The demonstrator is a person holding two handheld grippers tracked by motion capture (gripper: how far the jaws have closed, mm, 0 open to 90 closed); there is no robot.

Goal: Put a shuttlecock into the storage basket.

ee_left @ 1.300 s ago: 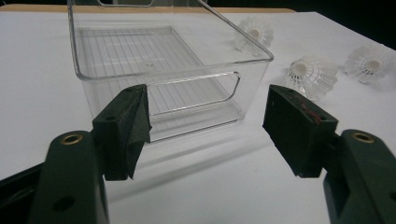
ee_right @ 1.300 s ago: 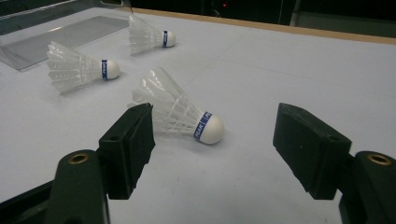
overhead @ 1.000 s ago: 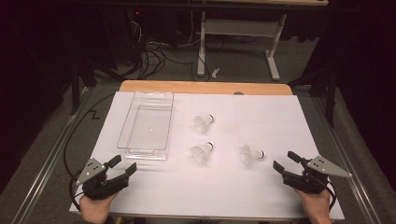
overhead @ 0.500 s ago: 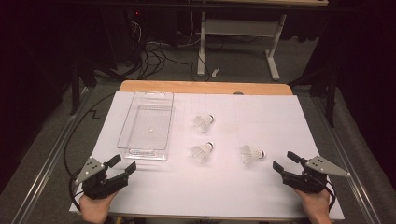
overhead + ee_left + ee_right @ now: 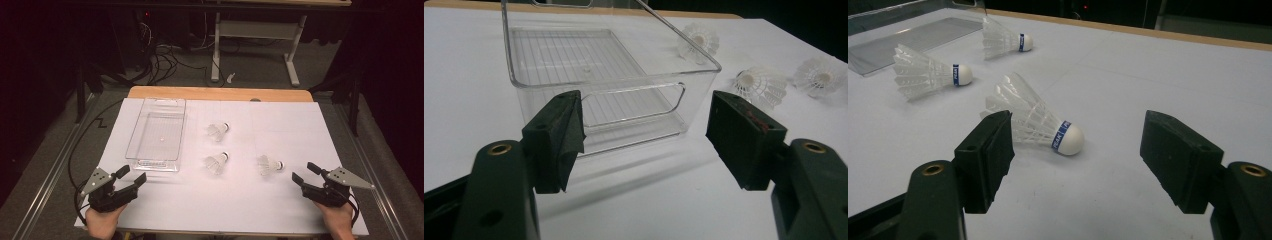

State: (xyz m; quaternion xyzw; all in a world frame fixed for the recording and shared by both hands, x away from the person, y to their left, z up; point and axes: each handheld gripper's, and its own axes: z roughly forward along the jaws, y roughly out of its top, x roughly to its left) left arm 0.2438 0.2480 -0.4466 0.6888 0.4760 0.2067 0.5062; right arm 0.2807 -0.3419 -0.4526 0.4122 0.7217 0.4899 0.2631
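right gripper view: nearest shuttlecock [image 5: 1035, 120], blue band, lettering perhaps "peak"

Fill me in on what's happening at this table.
A person holds a gripper in each hand at the table's near edge. The left gripper is open, facing a clear plastic tray with nothing in it. The right gripper is open, near the closest of three shuttlecocks. All three lie on the white sheet, none picked up yet.

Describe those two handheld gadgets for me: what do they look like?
Each gripper, left and right, is a black hand-held tool with two blocky, padded jaws and brass-coloured rivets. A grey three-cornered plate sits on top, and a black cable trails off the left gripper.
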